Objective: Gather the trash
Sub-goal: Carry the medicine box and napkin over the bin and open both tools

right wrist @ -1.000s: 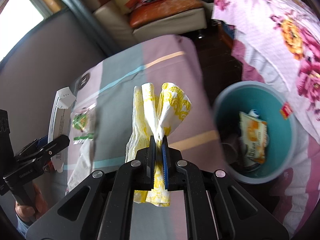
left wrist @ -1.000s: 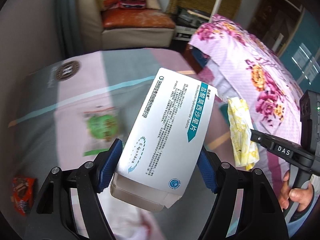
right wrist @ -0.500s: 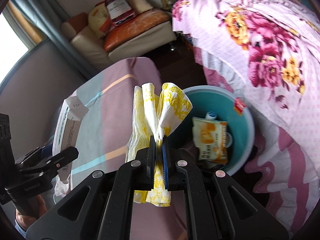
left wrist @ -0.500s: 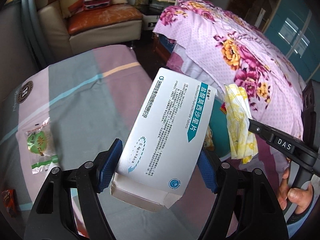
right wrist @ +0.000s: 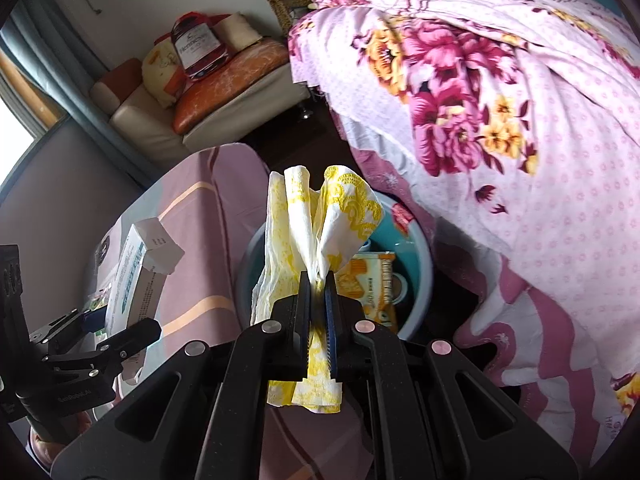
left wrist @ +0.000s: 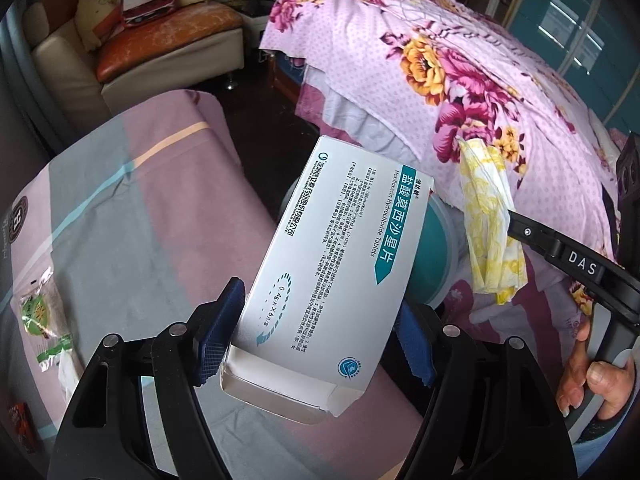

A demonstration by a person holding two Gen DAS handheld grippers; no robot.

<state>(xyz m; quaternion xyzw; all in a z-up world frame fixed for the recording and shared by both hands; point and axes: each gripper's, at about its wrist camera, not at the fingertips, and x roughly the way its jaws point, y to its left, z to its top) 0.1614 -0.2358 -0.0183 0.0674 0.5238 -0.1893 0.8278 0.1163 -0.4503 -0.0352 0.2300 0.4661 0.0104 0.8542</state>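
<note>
Clamping a white medicine box, the left hand-held gripper stands wide; the right hand-held gripper pinches a yellow napkin nearly closed, teal bin just ahead.

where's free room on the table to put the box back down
Bare striped cloth runs from the table's far end to the left gripper, right of the green snack wrapper. The left edge is crowded: that wrapper and a red packet. The bin already holds packets.

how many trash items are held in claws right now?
2: white medicine box in the left claw; yellow napkin in the right claw. More lie elsewhere.
</note>
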